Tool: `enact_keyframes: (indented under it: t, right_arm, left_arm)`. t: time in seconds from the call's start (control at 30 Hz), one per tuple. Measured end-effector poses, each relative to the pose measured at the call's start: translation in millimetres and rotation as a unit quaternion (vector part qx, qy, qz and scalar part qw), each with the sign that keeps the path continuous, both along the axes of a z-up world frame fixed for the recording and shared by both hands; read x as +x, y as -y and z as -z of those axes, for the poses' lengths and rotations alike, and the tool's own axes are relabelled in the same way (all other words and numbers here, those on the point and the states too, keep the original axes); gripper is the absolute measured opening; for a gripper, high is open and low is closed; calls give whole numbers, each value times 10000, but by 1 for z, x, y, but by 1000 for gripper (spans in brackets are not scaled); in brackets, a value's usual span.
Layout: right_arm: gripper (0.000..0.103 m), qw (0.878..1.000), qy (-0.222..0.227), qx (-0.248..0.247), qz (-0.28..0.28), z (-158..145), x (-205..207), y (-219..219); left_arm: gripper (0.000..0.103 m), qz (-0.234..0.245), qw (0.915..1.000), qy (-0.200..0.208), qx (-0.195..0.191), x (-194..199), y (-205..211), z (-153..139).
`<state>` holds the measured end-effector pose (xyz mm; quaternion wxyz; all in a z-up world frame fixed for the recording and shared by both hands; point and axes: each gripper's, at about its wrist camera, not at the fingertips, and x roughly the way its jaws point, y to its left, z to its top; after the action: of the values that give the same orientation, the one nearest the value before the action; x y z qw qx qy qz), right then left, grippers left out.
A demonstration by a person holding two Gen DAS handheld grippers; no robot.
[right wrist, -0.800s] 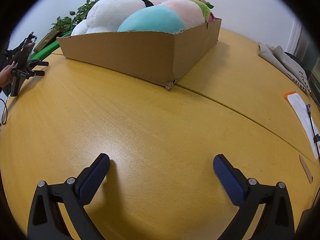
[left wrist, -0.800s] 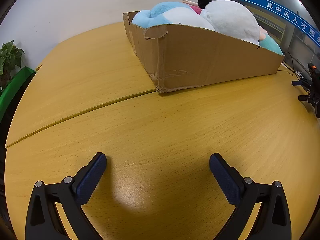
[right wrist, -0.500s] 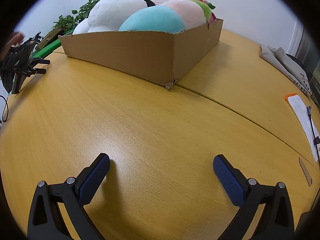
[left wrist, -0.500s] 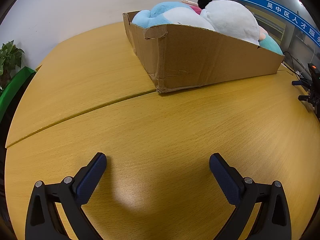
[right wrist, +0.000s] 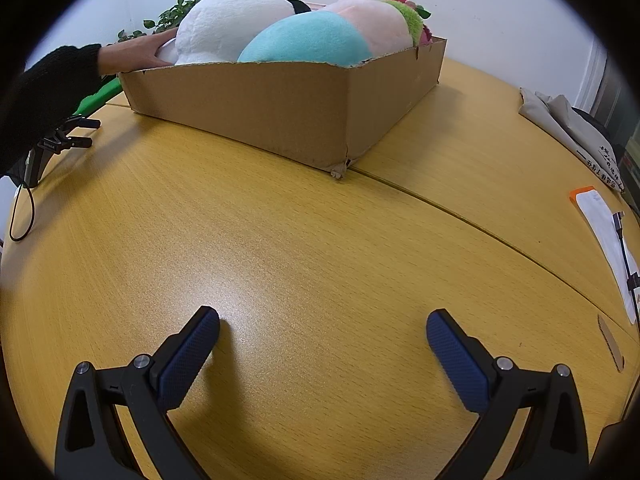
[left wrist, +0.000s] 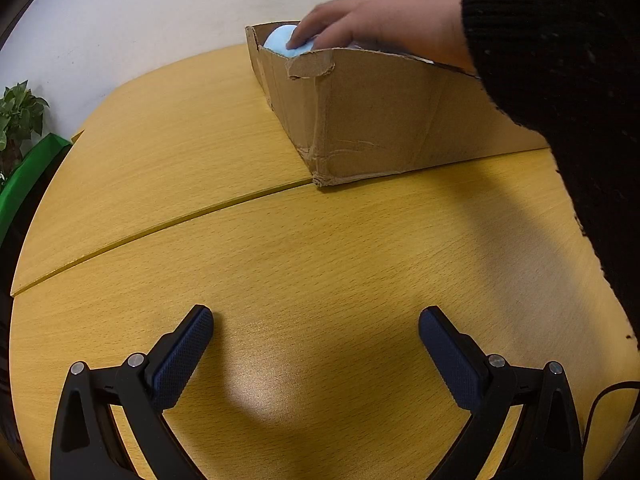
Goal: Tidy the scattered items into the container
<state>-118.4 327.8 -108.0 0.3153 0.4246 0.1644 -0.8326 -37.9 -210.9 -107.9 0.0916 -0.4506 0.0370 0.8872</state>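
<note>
A cardboard box (left wrist: 380, 120) stands on the wooden table (left wrist: 280, 260), also in the right wrist view (right wrist: 280, 112). It holds plush toys: a white one (right wrist: 228, 24), a teal one (right wrist: 308, 40), a pink one (right wrist: 380, 20) and a light blue one (left wrist: 282, 38). A bare hand (left wrist: 380, 20) in a black sleeve (left wrist: 560, 80) reaches into the box; it also shows in the right wrist view (right wrist: 136, 54). My left gripper (left wrist: 316, 328) and right gripper (right wrist: 322, 328) are open and empty, low over the table, short of the box.
A potted plant (left wrist: 18, 116) and green edge (left wrist: 28, 172) stand at the left. A small tripod (right wrist: 52, 144) with a cable sits by the box. Folded cloth (right wrist: 572, 132), a white paper with orange edge (right wrist: 604, 232) and a cable lie at the right.
A hand in a black sleeve has come in and reached into the box onto the plush toys. Both grippers stay open in the same place.
</note>
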Motion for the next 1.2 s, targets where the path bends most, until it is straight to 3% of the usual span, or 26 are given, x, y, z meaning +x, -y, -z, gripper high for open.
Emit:
enact_keyframes:
  t: [1.2]
  right_arm:
    - [103, 10000, -5, -4, 16, 0, 1, 1]
  left_arm:
    - [103, -22, 10000, -12, -2, 2, -2, 2]
